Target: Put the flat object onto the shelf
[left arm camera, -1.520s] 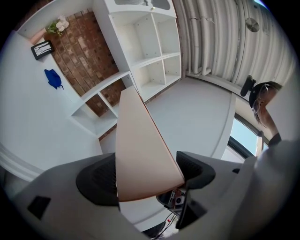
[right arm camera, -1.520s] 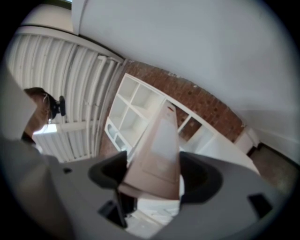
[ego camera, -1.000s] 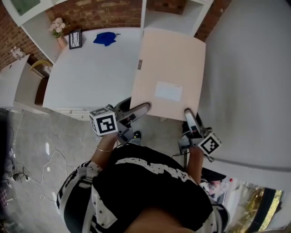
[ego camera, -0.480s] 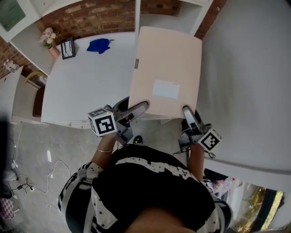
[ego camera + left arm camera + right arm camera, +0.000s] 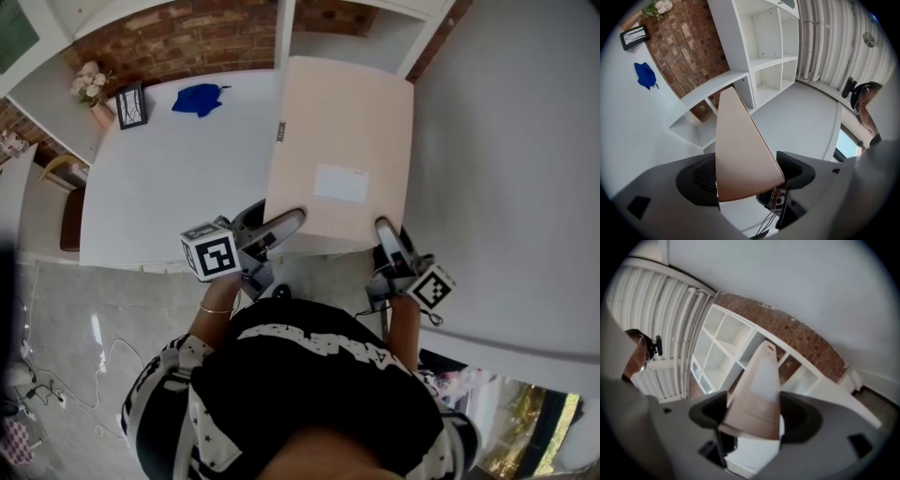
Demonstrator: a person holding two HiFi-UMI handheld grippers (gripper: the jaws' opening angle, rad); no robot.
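A large flat tan cardboard box (image 5: 339, 150) with a white label is held level in front of me, its far edge reaching the white shelf unit (image 5: 361, 42). My left gripper (image 5: 287, 225) is shut on the box's near left corner. At the near right corner my right gripper (image 5: 384, 232) is shut on it too. In the left gripper view the flat box (image 5: 738, 150) runs edge-on between the jaws toward the open shelf compartments (image 5: 766, 47). The right gripper view shows the flat box (image 5: 758, 394) clamped between both pads, pointing at the shelf unit (image 5: 726, 343).
A white table top (image 5: 173, 169) lies left of the box, carrying a blue cloth (image 5: 197, 98), a small picture frame (image 5: 129, 103) and a flower pot (image 5: 91, 89). A brick wall (image 5: 187, 37) backs it. A grey wall (image 5: 506, 169) stands on the right. Cables lie on the floor (image 5: 56, 356).
The box and both grippers have shifted slightly forward toward the shelf; the table items have drifted left in the head view. Both grips are unchanged.
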